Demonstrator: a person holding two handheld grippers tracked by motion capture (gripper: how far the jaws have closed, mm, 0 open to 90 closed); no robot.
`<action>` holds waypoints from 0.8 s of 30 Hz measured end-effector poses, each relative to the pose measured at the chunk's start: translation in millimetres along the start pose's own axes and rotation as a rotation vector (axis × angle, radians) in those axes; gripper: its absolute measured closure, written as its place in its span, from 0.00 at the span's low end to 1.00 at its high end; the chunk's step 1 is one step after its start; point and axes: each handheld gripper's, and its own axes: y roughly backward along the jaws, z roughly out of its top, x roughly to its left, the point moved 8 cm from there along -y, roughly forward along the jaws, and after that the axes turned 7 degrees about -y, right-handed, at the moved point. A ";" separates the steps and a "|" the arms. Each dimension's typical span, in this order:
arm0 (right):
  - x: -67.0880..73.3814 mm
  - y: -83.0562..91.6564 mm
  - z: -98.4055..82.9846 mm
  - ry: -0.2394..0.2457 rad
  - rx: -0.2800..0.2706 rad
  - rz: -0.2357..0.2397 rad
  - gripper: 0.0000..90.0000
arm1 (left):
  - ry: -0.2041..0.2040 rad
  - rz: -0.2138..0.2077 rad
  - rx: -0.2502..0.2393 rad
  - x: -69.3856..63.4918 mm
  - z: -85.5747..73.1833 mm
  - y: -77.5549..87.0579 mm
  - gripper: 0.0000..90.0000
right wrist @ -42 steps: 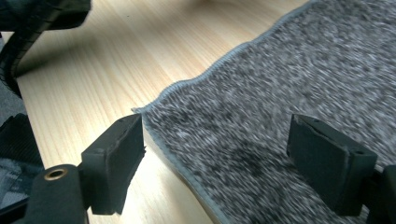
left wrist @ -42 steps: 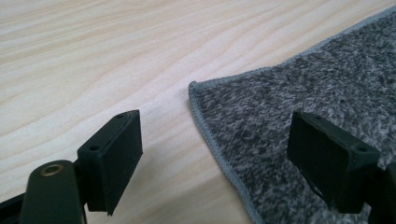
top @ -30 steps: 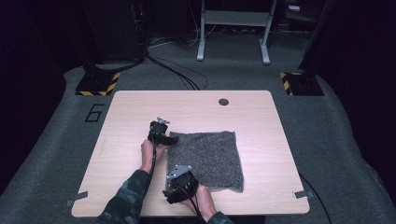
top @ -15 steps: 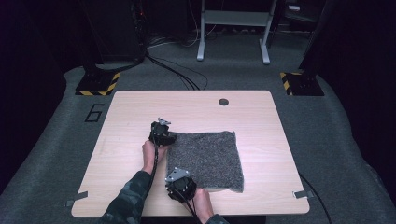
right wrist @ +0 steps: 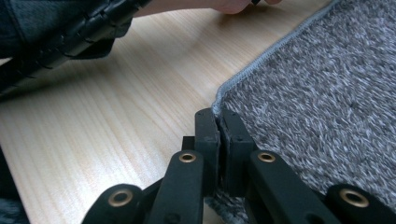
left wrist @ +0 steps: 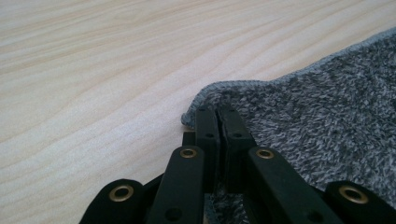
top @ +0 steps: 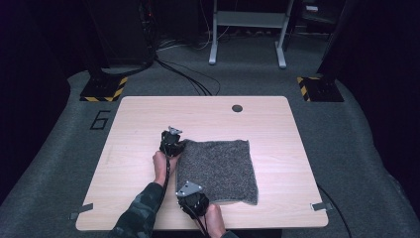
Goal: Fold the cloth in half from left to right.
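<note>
The left gripper (left wrist: 218,112) has just been closing and now pinches the far left corner of the grey towel (top: 218,168), its jaws pressed together with the hemmed edge caught between them. The right gripper (right wrist: 218,114) has likewise just been closing and clamps the near left corner of the same cloth, jaws tight on the hem. The towel lies flat and roughly square on the light wooden table (top: 143,119), right of the person's forearm in a camouflage sleeve (top: 143,208). A small round hole (top: 237,107) sits near the table's far edge.
</note>
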 end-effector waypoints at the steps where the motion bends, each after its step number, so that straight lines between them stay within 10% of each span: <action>1: 0.1 0.0 0.5 0.003 -0.010 -0.002 0.97 | 0.001 -0.001 0.006 0.2 -0.2 0.8 0.97; 24: 2.1 42.0 36.7 -0.025 -0.189 -0.009 0.97 | 0.036 0.071 0.004 19.5 33.6 40.4 0.98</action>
